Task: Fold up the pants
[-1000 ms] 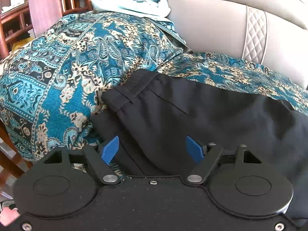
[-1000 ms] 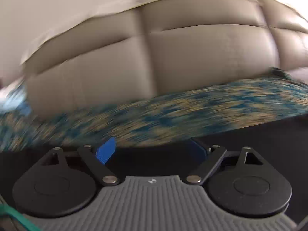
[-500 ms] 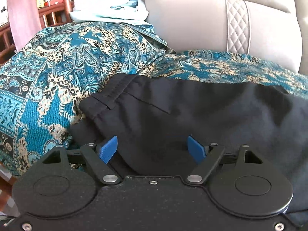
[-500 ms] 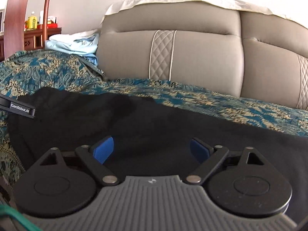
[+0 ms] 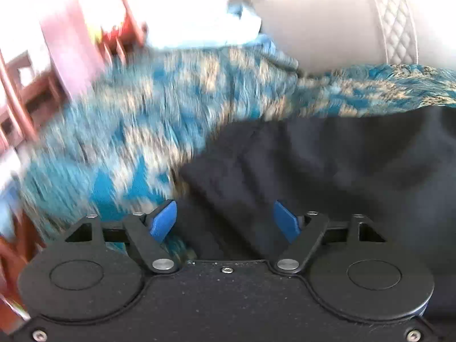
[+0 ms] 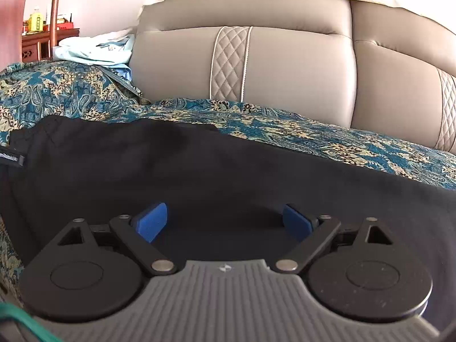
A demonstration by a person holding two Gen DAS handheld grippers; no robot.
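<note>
Black pants (image 6: 228, 165) lie spread across a blue paisley cover (image 6: 313, 134) on a sofa seat. In the left wrist view, which is motion-blurred, the pants (image 5: 327, 176) fill the right and middle, with their waistband end toward the left. My left gripper (image 5: 225, 221) is open, low over the pants' left edge, with nothing between its blue pads. My right gripper (image 6: 225, 222) is open, low over the middle of the pants, holding nothing. The tip of the left gripper (image 6: 11, 158) shows at the far left of the right wrist view.
The beige leather sofa back (image 6: 285, 65) rises behind the seat. A pile of light blue clothes (image 6: 97, 48) sits on the covered armrest at the left. Wooden furniture (image 5: 25, 91) stands beyond the armrest.
The left gripper has swung quickly, blurring its view; the pants' edge now sits further right in it. The right gripper has settled a little closer over the pants. Both stay open.
</note>
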